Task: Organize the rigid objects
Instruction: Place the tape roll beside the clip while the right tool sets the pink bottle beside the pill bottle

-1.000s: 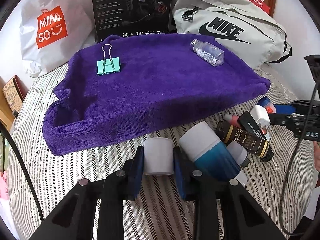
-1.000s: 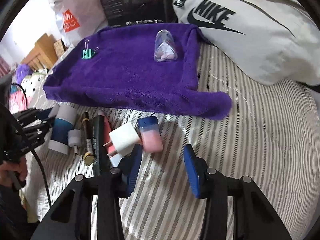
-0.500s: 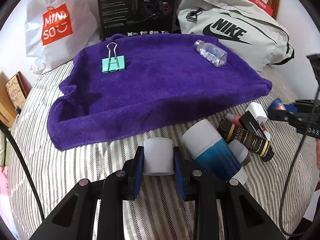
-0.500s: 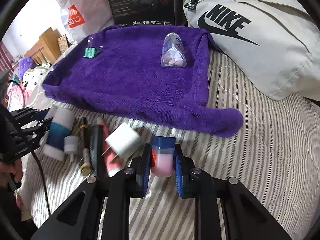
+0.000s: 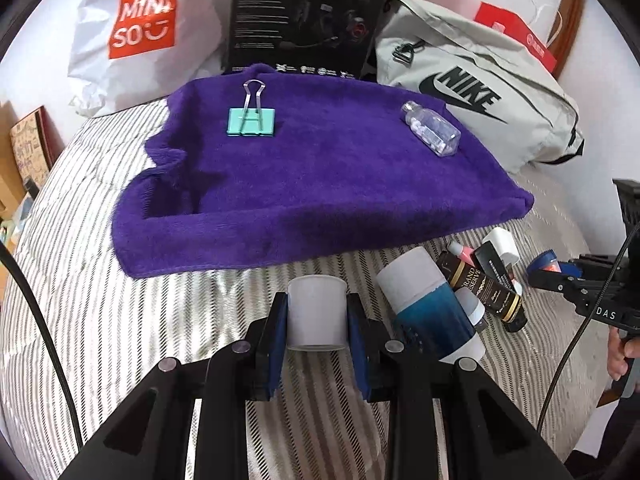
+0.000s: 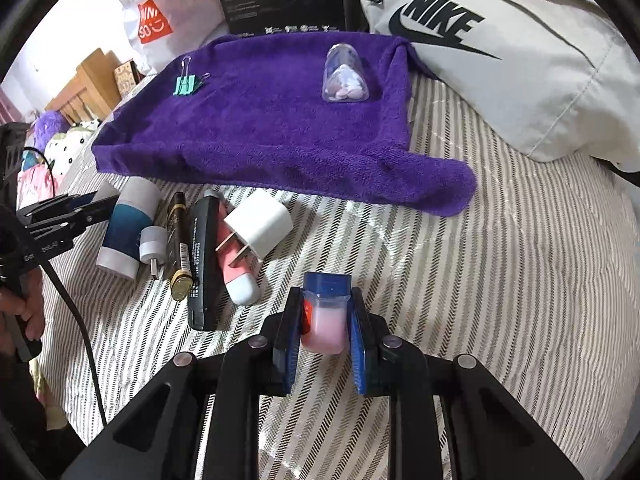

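A home bedroom — a bed with a grey-and-white striped cover [image 6: 500, 280] carries everything. At its far edge lean a white Miniso shopping bag [image 5: 140, 36] and a grey Nike bag [image 6: 500, 52]; wooden furniture [image 6: 86, 92] stands beyond its left corner.

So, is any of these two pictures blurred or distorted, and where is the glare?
Left wrist view: sharp, strong fisheye bending at the edges, glare on the striped bedding ahead of the white cup. Right wrist view: equally sharp and curved, no strong glare, soft shadow under the purple towel.

Black gripper [image 5: 317, 322] frames, blue pads [image 6: 288, 344], silver screws, black cable [image 6: 76, 312].
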`<state>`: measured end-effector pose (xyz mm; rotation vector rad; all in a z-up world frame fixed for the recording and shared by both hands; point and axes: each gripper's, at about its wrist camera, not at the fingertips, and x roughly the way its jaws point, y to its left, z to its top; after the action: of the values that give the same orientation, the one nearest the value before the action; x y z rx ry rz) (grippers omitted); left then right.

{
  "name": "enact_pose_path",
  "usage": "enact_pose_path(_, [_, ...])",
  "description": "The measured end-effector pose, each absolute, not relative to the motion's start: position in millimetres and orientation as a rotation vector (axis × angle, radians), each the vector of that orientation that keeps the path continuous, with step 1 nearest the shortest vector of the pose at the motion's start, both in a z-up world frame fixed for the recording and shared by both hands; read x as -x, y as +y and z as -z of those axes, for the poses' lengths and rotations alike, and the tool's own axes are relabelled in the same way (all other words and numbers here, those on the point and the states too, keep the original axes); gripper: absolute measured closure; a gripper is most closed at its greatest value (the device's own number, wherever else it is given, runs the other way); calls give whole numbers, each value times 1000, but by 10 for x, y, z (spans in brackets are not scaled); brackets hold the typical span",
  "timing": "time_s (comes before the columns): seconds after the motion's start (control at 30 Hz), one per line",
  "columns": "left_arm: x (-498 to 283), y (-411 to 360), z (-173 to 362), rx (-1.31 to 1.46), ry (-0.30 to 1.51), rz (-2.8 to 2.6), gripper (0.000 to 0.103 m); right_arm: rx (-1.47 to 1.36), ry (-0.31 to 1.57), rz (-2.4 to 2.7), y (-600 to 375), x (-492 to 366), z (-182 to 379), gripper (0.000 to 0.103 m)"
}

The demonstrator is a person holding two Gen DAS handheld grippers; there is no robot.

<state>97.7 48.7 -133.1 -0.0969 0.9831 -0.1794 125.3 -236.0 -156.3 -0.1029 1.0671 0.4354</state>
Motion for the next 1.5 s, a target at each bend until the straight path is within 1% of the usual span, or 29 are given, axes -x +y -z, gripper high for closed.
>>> enact_pose_path(0.4, [-944, 686, 1009, 136, 932, 149, 76, 45, 1010, -484, -2424, -1372, 1186, 81])
enact_pose_path(0.7, [-1147, 819, 800, 161, 896, 137, 76, 22, 968, -503, -2345, -1822, 953, 81])
enact_pose_path(0.87, [-1271, 863, 778, 166, 891, 133, 76, 34, 992, -510, -2203, -2180, 1017, 81])
enact_pose_path(1.07, [-1445, 906, 865, 183, 909, 139, 76, 96, 1041, -472, -2033, -2514, 1236, 81])
enact_pose_path(1.27, [-1571, 924, 926, 195, 921, 150, 76, 126, 1066, -469, -1923, -2654, 1387, 81])
enact_pose_path(1.5, [-1664, 928, 988, 198, 935, 161, 76, 188, 1046, -461, -1803, -2716, 1429, 81])
